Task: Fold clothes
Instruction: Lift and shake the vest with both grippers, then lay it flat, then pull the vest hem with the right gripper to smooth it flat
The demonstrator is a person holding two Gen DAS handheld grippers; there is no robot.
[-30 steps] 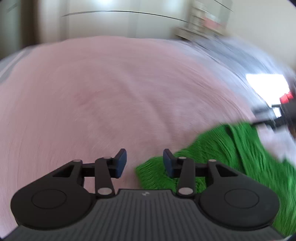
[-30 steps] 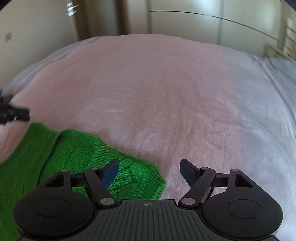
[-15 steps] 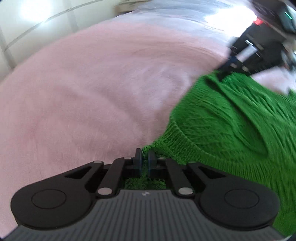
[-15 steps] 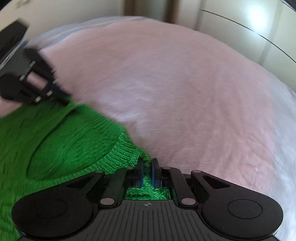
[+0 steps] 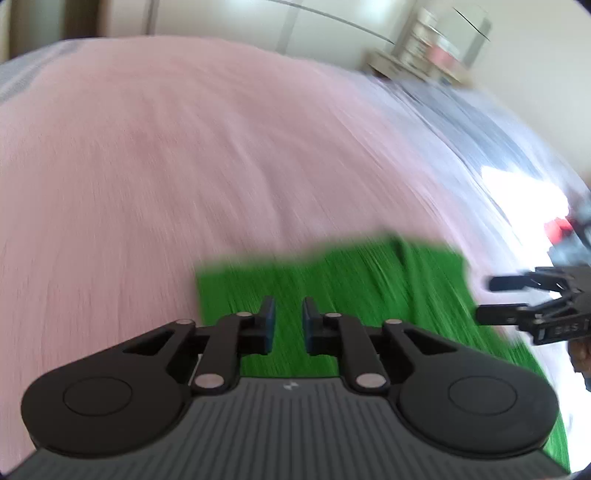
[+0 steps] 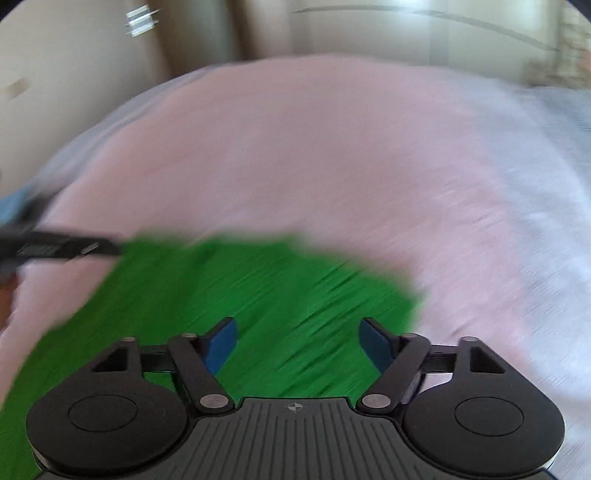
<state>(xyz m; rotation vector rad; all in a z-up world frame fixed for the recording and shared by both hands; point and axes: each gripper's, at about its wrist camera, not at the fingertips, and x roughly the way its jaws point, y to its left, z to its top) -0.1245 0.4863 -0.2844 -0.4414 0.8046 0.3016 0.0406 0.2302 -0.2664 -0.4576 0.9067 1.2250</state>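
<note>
A green knitted garment [image 5: 332,280] lies flat on a pink blanket [image 5: 184,166] covering the bed, at the blanket's near edge. Both views are smeared by motion. The left gripper [image 5: 287,325] hangs above the garment's left part; its jaws stand a narrow gap apart and are opening, with no cloth between the blue pads [image 5: 269,325]. The right gripper [image 6: 297,343] hangs above the garment's right part, its jaws wide apart and opening, nothing clamped between them. Each gripper shows at the garment's far side in the other's view. Pale cupboard doors [image 6: 406,33] stand beyond the blanket.
</note>
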